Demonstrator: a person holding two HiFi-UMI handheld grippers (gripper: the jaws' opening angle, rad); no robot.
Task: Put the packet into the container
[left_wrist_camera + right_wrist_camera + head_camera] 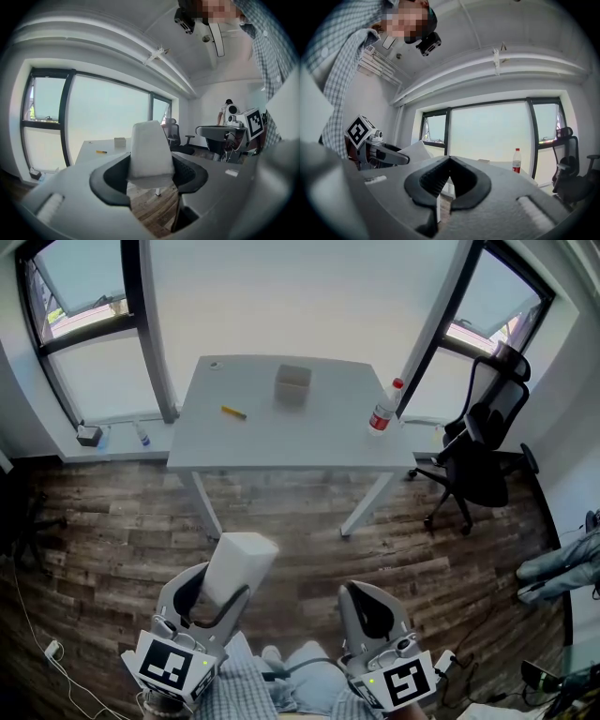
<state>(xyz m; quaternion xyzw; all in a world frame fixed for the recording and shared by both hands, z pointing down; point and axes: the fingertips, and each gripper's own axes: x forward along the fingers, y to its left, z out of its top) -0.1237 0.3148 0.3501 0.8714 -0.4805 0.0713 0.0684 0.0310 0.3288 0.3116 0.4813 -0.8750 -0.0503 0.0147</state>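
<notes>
Packet (239, 563) sits clamped in your left gripper (214, 594), well short of the table (281, 442) bearing the container (292, 385); your right gripper (367, 610) is clenched empty. Open wood floor (112, 521) lies before the table's near edge.

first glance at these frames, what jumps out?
The white packet clamped in the left tongs, low in the head view above the wood floor. The right tongs beside it are shut and empty. Farther off, a white table carries the small container and a red-capped bottle.
</notes>
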